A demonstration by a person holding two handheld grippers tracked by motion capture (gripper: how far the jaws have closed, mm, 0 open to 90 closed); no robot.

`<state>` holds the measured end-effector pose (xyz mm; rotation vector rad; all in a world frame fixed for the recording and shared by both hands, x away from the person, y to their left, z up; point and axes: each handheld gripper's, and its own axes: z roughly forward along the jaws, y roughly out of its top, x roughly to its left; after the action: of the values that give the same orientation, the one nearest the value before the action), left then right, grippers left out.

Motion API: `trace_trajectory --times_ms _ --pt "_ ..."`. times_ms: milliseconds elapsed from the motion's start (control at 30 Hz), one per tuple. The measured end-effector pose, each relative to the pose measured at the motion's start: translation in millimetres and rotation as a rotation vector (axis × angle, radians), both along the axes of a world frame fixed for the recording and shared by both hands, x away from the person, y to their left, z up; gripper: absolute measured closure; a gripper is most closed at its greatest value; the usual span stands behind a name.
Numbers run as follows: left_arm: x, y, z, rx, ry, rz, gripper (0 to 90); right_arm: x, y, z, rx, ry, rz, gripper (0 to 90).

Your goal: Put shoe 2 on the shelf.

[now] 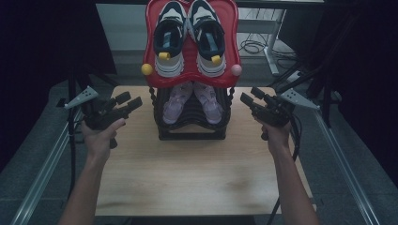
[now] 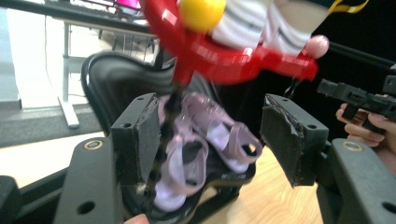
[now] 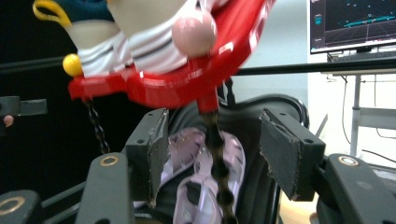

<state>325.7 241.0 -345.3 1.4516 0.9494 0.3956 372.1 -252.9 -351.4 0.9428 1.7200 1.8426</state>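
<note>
Red-topped rack [image 1: 191, 63] sits between left gripper [image 1: 127, 102] and right gripper [image 1: 248, 99], both agape, empty; sneakers [image 1: 190, 35] on top, lilac shoes [image 1: 192, 101] below.

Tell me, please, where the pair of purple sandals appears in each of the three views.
High view: purple sandals at centre, on the black lower shelf, under the red upper shelf.
Left gripper view: sandals low at centre, between the open jaws.
Right gripper view: sandals at bottom centre, behind a black post.
Shared landmark: the red upper shelf's pink ball.
</note>
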Motion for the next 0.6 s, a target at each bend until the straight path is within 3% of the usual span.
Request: trace_trajectory --times_ms 133,400,600 --pt "-4.6 3.5 -17.8 0.001 0.024 -0.008 37.7 -6.2 2.0 -16.5 -0.035 0.018 0.01 41.9" --pt "-18.3 1.9 -57.2 0.02 0.057 -0.011 37.7 -27.6 11.7 -55.0 -0.056 0.053 0.052 40.9" --pt "-23.7 -1.6 -80.7 0.051 0.083 -0.009 37.5 -32.8 13.2 -78.7 -0.059 0.097 0.061 40.7"
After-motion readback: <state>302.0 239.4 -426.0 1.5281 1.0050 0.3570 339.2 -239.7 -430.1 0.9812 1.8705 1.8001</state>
